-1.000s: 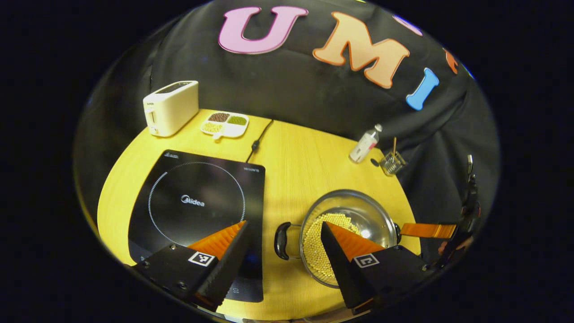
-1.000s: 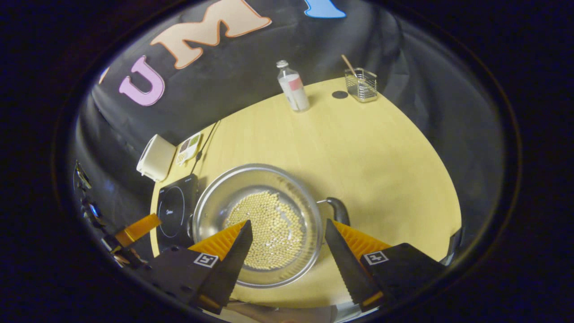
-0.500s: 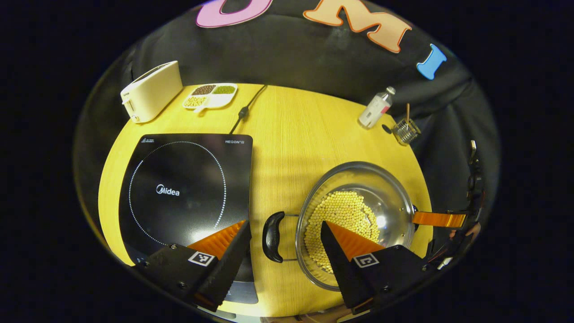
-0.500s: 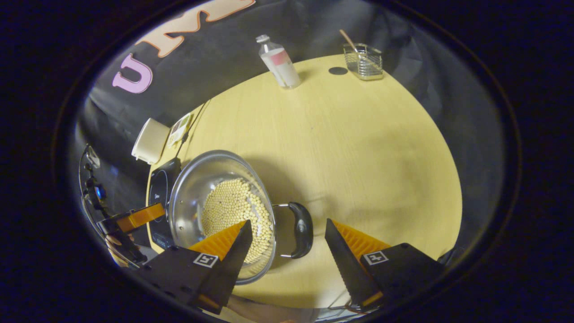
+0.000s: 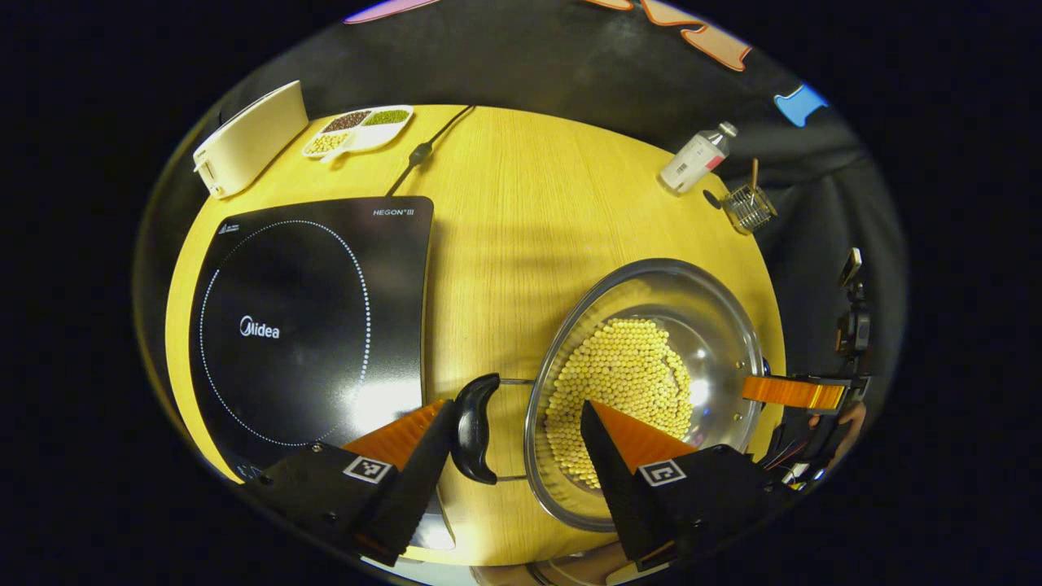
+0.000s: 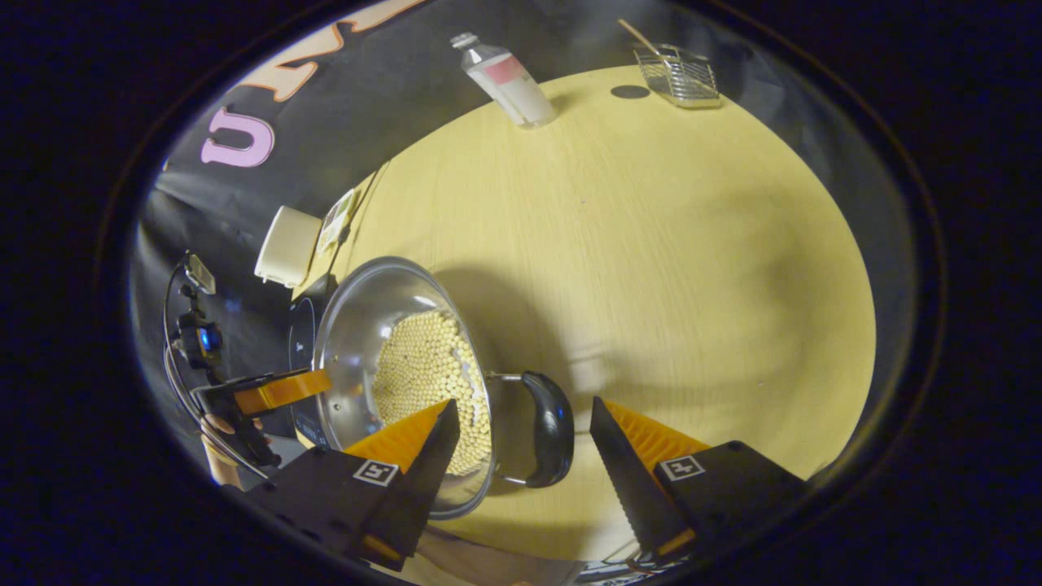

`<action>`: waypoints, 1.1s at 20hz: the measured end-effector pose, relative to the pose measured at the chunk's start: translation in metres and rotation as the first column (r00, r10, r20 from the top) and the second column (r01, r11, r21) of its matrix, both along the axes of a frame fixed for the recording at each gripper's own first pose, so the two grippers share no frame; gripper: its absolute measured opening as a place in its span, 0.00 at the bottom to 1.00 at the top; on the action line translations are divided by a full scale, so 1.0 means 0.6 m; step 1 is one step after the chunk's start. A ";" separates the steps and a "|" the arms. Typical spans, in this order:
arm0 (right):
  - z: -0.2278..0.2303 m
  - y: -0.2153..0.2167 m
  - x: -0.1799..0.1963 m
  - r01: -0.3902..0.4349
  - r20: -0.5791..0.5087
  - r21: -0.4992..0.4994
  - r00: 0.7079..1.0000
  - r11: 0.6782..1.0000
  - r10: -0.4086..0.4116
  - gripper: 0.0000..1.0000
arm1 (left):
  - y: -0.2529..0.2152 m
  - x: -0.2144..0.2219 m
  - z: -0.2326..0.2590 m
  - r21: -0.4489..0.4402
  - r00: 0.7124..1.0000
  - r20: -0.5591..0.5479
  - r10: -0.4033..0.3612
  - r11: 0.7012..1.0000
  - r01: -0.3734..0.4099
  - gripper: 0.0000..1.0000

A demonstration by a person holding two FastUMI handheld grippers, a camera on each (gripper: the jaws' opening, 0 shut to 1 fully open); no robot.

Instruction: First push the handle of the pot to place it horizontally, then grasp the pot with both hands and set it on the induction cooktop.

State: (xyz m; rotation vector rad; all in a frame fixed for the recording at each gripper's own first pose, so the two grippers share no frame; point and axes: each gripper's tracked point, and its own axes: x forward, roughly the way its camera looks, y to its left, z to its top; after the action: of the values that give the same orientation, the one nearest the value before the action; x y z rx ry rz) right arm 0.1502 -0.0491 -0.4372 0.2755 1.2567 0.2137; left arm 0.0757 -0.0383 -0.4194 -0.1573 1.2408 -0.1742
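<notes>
A steel pot (image 5: 651,325) (image 6: 366,325) full of pale yellow beans stands on the yellow table, right of the black induction cooktop (image 5: 301,317) (image 6: 303,358). In the left gripper view its black left handle (image 5: 474,427) lies between the fingers of my open left gripper (image 5: 514,443), close to the left finger. In the right gripper view the pot's other black handle (image 6: 547,427) lies between the fingers of my open right gripper (image 6: 521,443). Each view also shows the other gripper beyond the pot's far rim.
A white toaster (image 5: 244,138) (image 6: 285,246) and a divided dish of beans (image 5: 358,130) stand behind the cooktop, with its power cord (image 5: 419,152). A bottle (image 5: 696,159) (image 6: 505,69) and a wire basket (image 5: 749,207) (image 6: 680,69) stand at the table's far right.
Both grippers have come down and forward: each pot handle now lies between its gripper's fingers. The pot and cooktop look larger. Both stay open.
</notes>
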 end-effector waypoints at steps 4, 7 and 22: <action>-0.014 0.004 -0.008 0.002 -0.022 0.019 1.000 1.000 -0.001 1.00 | -0.003 -0.005 -0.019 -0.001 0.999 -0.054 0.000 1.000 0.000 0.94; -0.025 0.009 -0.006 -0.012 -0.031 0.025 0.999 1.000 0.013 0.89 | -0.003 -0.009 -0.031 0.008 0.996 -0.092 0.014 1.000 -0.013 0.94; -0.028 -0.002 -0.018 -0.010 -0.049 0.053 0.999 0.999 0.013 0.54 | 0.005 -0.034 -0.033 0.060 0.992 -0.128 0.019 0.998 -0.011 0.61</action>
State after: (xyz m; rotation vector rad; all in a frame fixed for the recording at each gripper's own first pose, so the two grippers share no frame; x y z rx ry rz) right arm 0.1393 -0.0504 -0.4542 0.3211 1.3027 0.2516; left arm 0.0550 -0.0353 -0.4391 -0.1284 1.3710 -0.1155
